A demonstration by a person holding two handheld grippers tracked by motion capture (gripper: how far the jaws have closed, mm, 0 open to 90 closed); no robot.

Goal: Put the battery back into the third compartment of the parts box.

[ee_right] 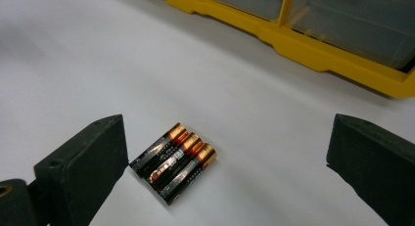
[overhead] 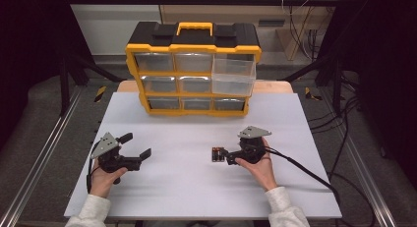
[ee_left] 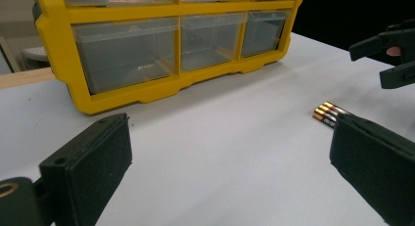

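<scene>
Three batteries point(ee_right: 173, 162) lie side by side toward the table's point(overhead: 196, 197) near right, our right gripper point(overhead: 222, 155) wide open and empty just short of them, so we judge the grasp pending: advance, straddle, close.

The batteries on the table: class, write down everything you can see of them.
The batteries are three slim black cells with copper-gold ends, lying flat side by side, touching, as one small pack on the white table. Their gold ends all face the same way. In the high view they lie right of the table's middle, in front of the yellow organizer. The right gripper is open around them, one jaw close beside the pack; whether it touches is unclear.
</scene>
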